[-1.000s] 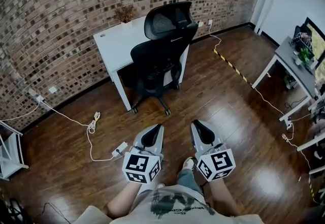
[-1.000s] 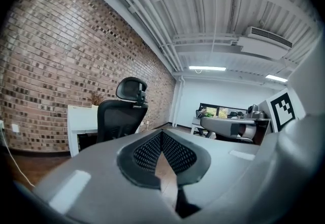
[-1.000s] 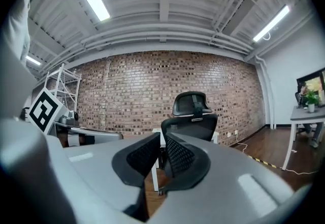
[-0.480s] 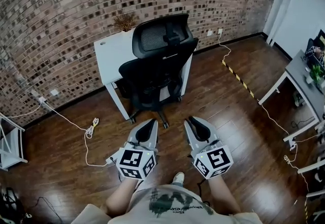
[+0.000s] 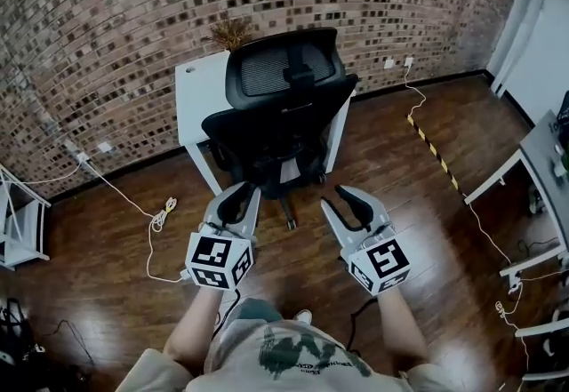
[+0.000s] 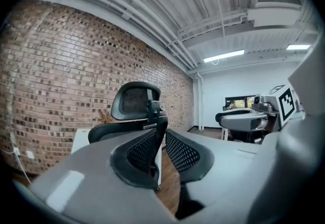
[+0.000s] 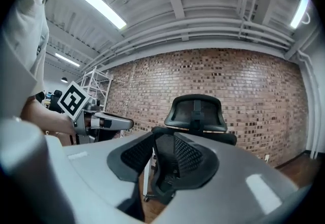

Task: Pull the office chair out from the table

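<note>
A black office chair point(image 5: 280, 115) with a mesh back stands tucked against the white table point(image 5: 197, 79) by the brick wall. Both grippers point level at the chair, short of it and touching nothing. My left gripper point(image 5: 242, 197) faces the chair's left side. Its jaws have just been opening and show a narrow gap with nothing in it. My right gripper point(image 5: 348, 201) faces the right side. Its jaws have also been opening, wider, and are empty. In the left gripper view the chair point(image 6: 133, 102) rises behind the left gripper point(image 6: 163, 134). The right gripper point(image 7: 163, 139) frames the chair point(image 7: 197, 111).
A dried plant point(image 5: 231, 31) sits on the table's far edge. A white cable and power strip point(image 5: 160, 223) lie on the wood floor at left. A yellow-black strip point(image 5: 436, 150) crosses the floor at right, near another desk point(image 5: 542, 146). A white rack point(image 5: 18, 226) stands far left.
Both grippers have moved forward toward the chair, which now sits closer and more centred in the head view. The right jaws look wider apart than before.
</note>
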`<state>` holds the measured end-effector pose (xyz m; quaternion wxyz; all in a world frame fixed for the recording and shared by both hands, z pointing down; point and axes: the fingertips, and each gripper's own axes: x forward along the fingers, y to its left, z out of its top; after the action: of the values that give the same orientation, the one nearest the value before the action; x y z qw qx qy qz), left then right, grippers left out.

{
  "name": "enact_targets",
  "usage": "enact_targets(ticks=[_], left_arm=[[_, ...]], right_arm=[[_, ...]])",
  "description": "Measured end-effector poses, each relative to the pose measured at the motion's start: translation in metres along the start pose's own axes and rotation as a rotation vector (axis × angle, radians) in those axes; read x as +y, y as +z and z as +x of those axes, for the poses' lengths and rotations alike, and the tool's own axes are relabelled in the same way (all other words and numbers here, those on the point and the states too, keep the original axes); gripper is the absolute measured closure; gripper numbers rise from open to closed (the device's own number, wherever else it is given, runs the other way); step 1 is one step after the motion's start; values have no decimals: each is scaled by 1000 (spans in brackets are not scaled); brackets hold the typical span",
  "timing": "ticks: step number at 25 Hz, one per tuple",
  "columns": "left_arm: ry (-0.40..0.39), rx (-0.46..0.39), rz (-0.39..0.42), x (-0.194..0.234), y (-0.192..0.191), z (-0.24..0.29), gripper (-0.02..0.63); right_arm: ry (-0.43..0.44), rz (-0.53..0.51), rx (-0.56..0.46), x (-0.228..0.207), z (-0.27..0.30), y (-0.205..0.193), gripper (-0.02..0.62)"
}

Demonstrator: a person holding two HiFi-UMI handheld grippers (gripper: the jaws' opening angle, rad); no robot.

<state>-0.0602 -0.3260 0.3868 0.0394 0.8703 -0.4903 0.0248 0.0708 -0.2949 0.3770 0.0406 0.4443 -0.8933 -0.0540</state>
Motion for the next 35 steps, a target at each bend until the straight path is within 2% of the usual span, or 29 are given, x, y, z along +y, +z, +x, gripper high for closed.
enact_targets(ticks=[7,10,13,15,19,21,30,35], left_arm=[[74,30,97,48,6,31,491],[78,56,179,66,9,50,466],[56,90,259,85,10,72,409],[63,112,316,101,11,87,405],[91,186,428,137,3,116,362],[94,220,467,150,-2,128,360],[89,319,528,184,-24,161,328],[38,367,528,196,-32,174,302]], right_arm=[[114,-104,31,-40,35,-2,443],[144,-194,50,-62,52,-1,433],[161,-271,80,-93,72,-6,433],[178,-316,115,-113,88,-12,427],[206,-377,174,-153,120,-24,417],[213,-401,202,-172,135,-30,417],[214,-485,329,-247,188,-62,389],[249,-566,428,-275,212,-80,367]])
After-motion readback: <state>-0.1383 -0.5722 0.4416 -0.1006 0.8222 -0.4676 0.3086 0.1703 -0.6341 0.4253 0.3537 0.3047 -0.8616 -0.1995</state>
